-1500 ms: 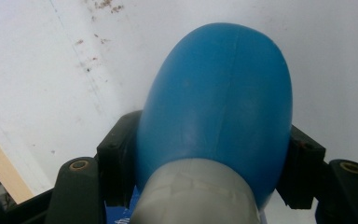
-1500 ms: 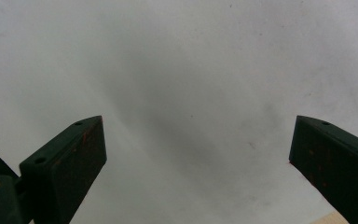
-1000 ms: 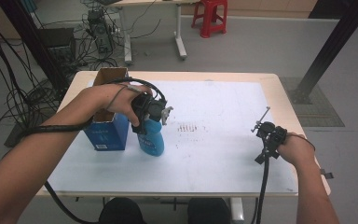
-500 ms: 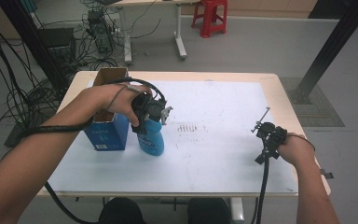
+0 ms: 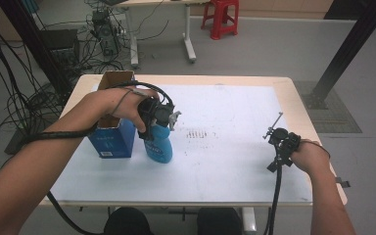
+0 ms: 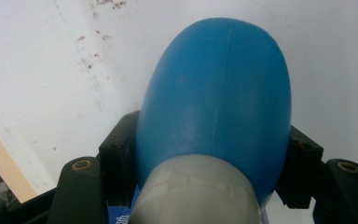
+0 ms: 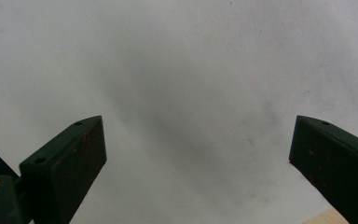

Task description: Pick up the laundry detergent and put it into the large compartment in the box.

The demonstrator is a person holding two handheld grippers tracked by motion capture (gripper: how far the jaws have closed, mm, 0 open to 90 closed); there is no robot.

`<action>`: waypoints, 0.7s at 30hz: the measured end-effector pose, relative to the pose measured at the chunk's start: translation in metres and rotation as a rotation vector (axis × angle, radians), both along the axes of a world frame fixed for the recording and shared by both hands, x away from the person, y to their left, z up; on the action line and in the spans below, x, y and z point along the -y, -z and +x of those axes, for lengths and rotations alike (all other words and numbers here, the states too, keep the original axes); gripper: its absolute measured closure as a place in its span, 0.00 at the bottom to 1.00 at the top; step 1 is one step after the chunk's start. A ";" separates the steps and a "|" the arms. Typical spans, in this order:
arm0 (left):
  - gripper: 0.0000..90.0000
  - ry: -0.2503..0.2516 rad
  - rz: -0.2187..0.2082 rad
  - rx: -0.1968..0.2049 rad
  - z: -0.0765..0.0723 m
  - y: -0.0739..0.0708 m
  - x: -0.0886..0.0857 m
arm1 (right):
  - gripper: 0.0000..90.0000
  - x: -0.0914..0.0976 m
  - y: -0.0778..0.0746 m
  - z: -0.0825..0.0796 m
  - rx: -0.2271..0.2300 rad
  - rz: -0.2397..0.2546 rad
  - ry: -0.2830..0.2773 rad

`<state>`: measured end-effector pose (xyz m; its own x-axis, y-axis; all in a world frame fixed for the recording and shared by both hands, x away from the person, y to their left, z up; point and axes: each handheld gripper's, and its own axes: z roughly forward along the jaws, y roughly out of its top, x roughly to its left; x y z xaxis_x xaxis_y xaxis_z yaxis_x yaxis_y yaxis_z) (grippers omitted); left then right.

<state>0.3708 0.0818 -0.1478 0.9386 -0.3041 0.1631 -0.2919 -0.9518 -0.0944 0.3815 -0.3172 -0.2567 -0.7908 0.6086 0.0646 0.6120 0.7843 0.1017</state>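
The left tongs [image 5: 157,128] pinch the upright blue bottle [image 5: 158,143] just beside the box [image 5: 111,141], grasp done, lifting left; the right tongs [image 5: 280,142] rest spread, idle.

From my feed: grey floor [image 5: 274,44], red stool [image 5: 221,17] up top, a second desk [image 5: 186,29] beside it, cable tangle [image 5: 10,112] left, black post [image 5: 347,49] right. White-topped table [image 5: 235,103] had wood edges, even light.
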 end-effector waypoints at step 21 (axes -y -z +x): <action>0.40 -0.003 -0.002 0.003 -0.001 0.000 -0.001 | 0.04 -0.001 0.001 0.000 0.002 0.003 -0.004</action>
